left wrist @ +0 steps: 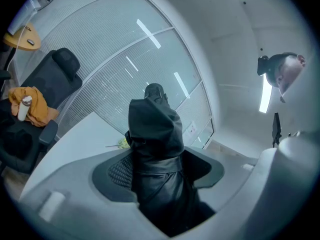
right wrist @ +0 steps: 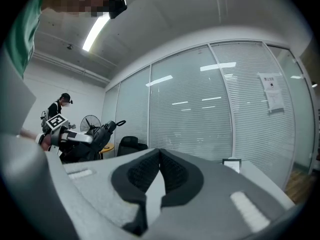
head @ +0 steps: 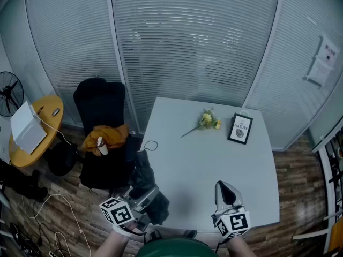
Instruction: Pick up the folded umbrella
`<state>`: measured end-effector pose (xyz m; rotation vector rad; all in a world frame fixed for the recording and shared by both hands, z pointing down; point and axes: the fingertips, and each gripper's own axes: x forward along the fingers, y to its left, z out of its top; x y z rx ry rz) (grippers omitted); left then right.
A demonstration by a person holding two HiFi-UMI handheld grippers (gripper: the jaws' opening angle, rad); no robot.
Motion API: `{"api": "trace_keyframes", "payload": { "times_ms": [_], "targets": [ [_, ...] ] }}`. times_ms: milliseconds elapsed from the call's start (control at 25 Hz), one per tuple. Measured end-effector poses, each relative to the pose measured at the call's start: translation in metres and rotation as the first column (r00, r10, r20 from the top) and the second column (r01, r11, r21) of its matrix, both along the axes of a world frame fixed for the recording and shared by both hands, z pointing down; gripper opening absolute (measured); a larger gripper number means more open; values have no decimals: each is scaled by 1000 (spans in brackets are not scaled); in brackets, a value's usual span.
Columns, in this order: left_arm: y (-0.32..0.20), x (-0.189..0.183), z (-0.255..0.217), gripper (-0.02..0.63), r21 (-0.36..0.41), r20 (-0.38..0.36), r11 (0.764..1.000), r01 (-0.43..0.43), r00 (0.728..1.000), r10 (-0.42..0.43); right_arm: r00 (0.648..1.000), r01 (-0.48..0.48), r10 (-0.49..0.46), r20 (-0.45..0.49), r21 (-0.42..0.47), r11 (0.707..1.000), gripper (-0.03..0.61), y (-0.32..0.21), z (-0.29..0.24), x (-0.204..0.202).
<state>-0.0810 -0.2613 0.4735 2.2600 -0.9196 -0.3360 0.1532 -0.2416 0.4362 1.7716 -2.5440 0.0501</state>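
Observation:
The folded umbrella [head: 143, 180] is black, wrapped in its sleeve, with a thin wrist loop at its far end. My left gripper [head: 148, 198] is shut on it, holding it in the air off the white table's [head: 187, 165] left front corner. In the left gripper view the umbrella [left wrist: 156, 144] stands up between the two dark pads and hides the gap. My right gripper [head: 224, 188] hovers over the table's front right part, shut with nothing in it; its pads [right wrist: 172, 171] meet at the tips. The right gripper view also shows the umbrella [right wrist: 97, 134] at the left.
A yellow flower sprig [head: 206, 120] and a framed card [head: 240, 128] lie at the table's far side. Left of the table stands a black office chair [head: 102, 127] with an orange cloth [head: 110, 135] and a bottle. Further left are a yellow round table [head: 35, 133] and a fan [head: 9, 92]. Glass walls with blinds close the back.

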Motion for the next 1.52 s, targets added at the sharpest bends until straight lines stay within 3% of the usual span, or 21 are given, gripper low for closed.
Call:
{"api": "trace_keyframes", "payload": {
  "times_ms": [1520],
  "targets": [
    [8, 3, 9, 290, -16, 17, 1000, 11, 1000, -11, 999, -45, 45, 25, -5, 999, 3, -3, -1, 30]
  ]
}}
